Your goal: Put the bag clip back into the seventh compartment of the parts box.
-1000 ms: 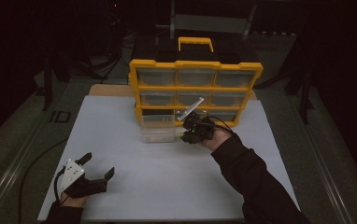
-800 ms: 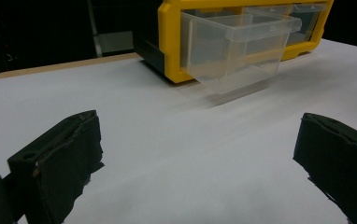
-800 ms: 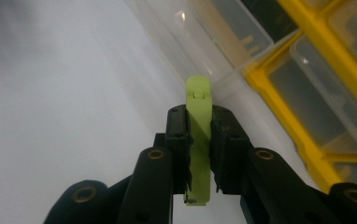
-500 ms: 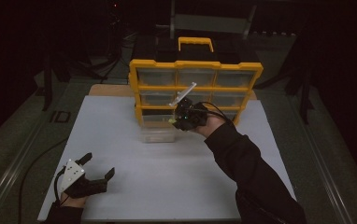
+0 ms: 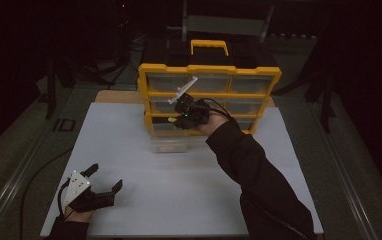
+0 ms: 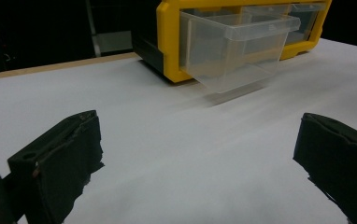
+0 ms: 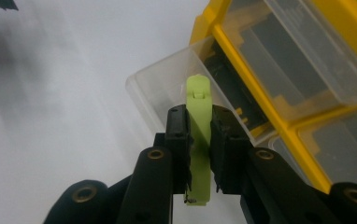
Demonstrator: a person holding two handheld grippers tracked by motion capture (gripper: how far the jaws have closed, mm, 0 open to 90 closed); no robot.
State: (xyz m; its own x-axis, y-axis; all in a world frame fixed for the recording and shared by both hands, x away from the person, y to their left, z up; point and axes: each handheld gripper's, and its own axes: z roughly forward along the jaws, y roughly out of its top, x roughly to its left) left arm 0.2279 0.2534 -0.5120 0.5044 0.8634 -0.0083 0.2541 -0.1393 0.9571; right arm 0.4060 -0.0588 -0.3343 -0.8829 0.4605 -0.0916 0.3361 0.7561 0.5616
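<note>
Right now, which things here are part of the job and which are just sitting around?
In the job:
- green piece, clamped in the right gripper
- open clear drawer below it
- yellow organizer

Just there:
- left gripper, open, resting on the white table
- dark case with a yellow handle behind the organizer

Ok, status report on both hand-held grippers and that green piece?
Right hand-held gripper clamped on light-green plastic piece, above open clear drawer. Left hand-held gripper open. Nothing blocking.
</note>
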